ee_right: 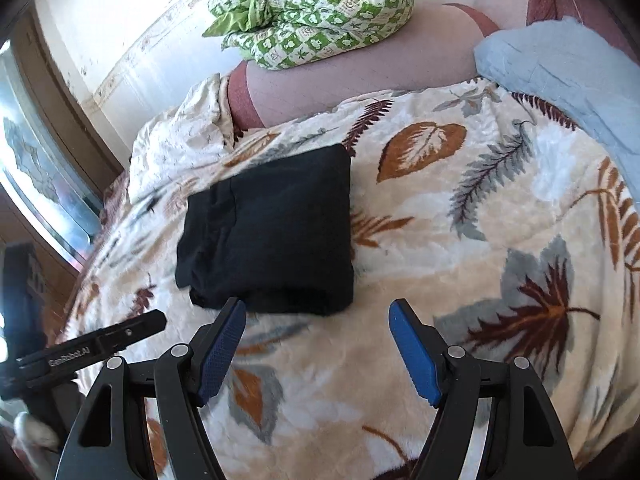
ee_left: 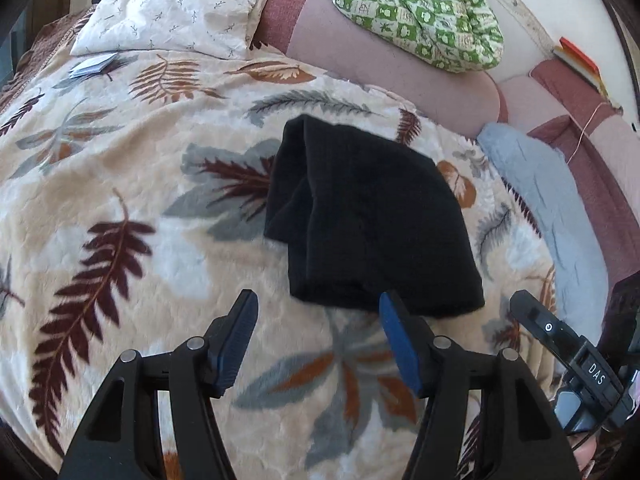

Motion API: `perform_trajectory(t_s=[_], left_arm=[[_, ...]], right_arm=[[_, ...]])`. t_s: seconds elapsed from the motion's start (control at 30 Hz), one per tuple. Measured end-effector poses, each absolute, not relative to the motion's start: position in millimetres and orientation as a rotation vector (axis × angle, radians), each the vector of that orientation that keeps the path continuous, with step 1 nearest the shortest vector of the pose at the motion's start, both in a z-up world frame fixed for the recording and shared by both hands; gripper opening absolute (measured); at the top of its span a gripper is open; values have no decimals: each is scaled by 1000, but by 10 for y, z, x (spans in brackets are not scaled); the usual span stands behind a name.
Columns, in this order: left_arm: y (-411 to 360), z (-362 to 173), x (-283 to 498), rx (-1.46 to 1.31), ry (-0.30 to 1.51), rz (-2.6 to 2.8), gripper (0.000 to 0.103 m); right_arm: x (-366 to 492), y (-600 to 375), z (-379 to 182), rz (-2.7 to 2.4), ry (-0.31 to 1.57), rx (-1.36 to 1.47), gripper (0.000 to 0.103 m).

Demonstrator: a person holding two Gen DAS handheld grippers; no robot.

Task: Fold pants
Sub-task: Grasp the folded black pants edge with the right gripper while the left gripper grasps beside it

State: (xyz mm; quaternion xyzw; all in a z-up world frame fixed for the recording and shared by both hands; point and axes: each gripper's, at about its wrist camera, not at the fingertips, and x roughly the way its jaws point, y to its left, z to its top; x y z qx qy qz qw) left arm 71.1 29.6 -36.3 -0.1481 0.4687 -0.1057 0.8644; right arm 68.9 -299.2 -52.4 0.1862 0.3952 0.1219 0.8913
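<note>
The black pants [ee_left: 368, 220] lie folded into a compact bundle on the leaf-print blanket [ee_left: 120, 184]. They also show in the right wrist view [ee_right: 272, 232]. My left gripper [ee_left: 318, 304] is open and empty, just short of the bundle's near edge. My right gripper [ee_right: 318, 312] is open and empty too, its left fingertip close to the bundle's near edge. Each gripper shows in the other's view: the right one at the lower right [ee_left: 568, 352], the left one at the lower left [ee_right: 92, 348].
A green patterned quilt [ee_left: 420, 12] lies on a pink bolster [ee_left: 400, 68] at the back. A cream pillow [ee_left: 172, 8] is at the back left. A light blue cloth [ee_right: 560, 76] lies at the blanket's right edge. A window [ee_right: 36, 168] is on the left.
</note>
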Motion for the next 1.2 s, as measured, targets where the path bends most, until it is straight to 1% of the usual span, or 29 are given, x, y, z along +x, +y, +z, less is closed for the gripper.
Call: perform_trajectory(t_s=[0.1, 0.23, 0.3, 0.37, 0.5, 0.53, 0.57, 0.63, 0.67, 0.7, 0.73, 0.77, 0.8, 0.83, 0.87, 0.93, 1.0, 1.2], left_arm=[[310, -377, 1052, -360, 977, -287, 64], [352, -497, 1435, -416, 993, -305, 65], [408, -589, 1594, -466, 1008, -314, 69], [466, -714, 1712, -534, 1030, -334, 73], [439, -937, 1831, -621, 1079, -425, 74], [408, -943, 1830, -621, 1070, -437, 78], [375, -936, 1817, -618, 1057, -444, 85], [265, -929, 1826, -593, 1053, -441, 89], [177, -921, 1832, -556, 1062, -436, 89], [105, -901, 1840, -504, 1069, -429, 87], [33, -871, 1836, -454, 1071, -418, 68], [-26, -845, 1827, -425, 1075, -423, 55], [-57, -811, 1802, -414, 1071, -424, 51], [-59, -776, 1778, -412, 1063, -425, 47], [-53, -737, 1752, -418, 1056, -429, 45], [-18, -654, 1696, -453, 1043, -443, 45], [-8, -556, 1648, -467, 1030, -445, 45], [-59, -247, 1402, -465, 997, -458, 45]], right_arm=[[1066, -3079, -567, 292, 845, 476, 82], [1536, -3041, -747, 303, 907, 486, 82], [1721, -3046, -853, 310, 936, 521, 82], [1890, -3056, -974, 315, 964, 569, 82], [2116, -3067, -1155, 353, 998, 637, 82], [2143, -3054, -1183, 364, 1002, 650, 82], [2180, -3040, -1220, 379, 1008, 666, 82], [2234, -3002, -1282, 414, 1020, 695, 82], [2251, -2961, -1302, 429, 1027, 705, 83], [2260, -2911, -1302, 446, 1034, 707, 81], [2267, -2878, -1295, 457, 1045, 704, 71], [2250, -2833, -1249, 441, 1045, 677, 65], [2237, -2801, -1197, 436, 1040, 650, 60], [2223, -2775, -1141, 443, 1034, 630, 47], [2197, -2773, -1072, 456, 1023, 630, 40], [2150, -2774, -936, 482, 1007, 638, 33], [2114, -2761, -812, 491, 988, 624, 32], [1889, -2807, -445, 506, 934, 603, 31]])
